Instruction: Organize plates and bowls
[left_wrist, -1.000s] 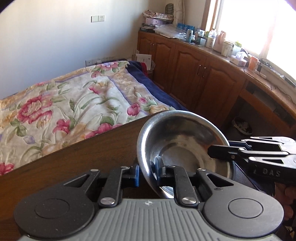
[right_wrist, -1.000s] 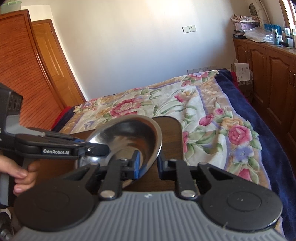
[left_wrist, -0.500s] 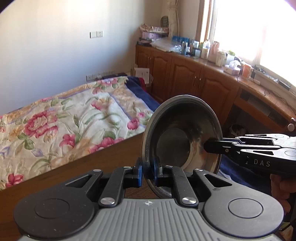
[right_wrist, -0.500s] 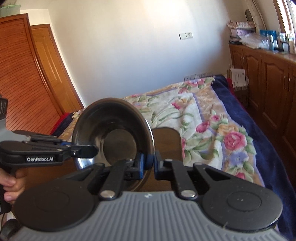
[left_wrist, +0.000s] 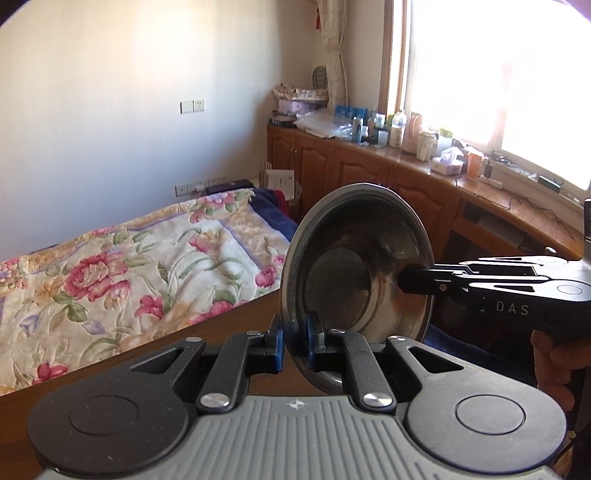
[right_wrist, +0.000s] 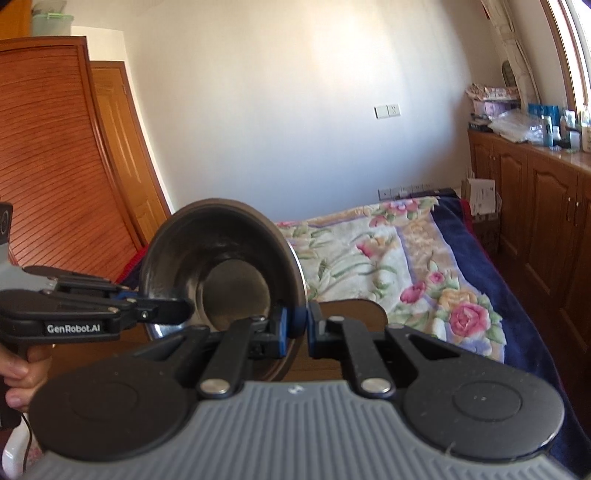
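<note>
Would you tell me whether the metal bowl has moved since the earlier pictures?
Yes. The metal bowl has risen off the wooden table and tipped onto its edge.

I can read two markings — "DAS" in pale letters on the side of the right tongs (left_wrist: 413, 282), and "GenRobot.AI" in white on the side of the left tongs (right_wrist: 177, 310). Nothing else I see is legible.

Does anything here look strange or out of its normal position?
Yes. The metal bowl is tipped on its edge above the wooden table, its rim pinched by both the left tongs and right tongs.
</note>
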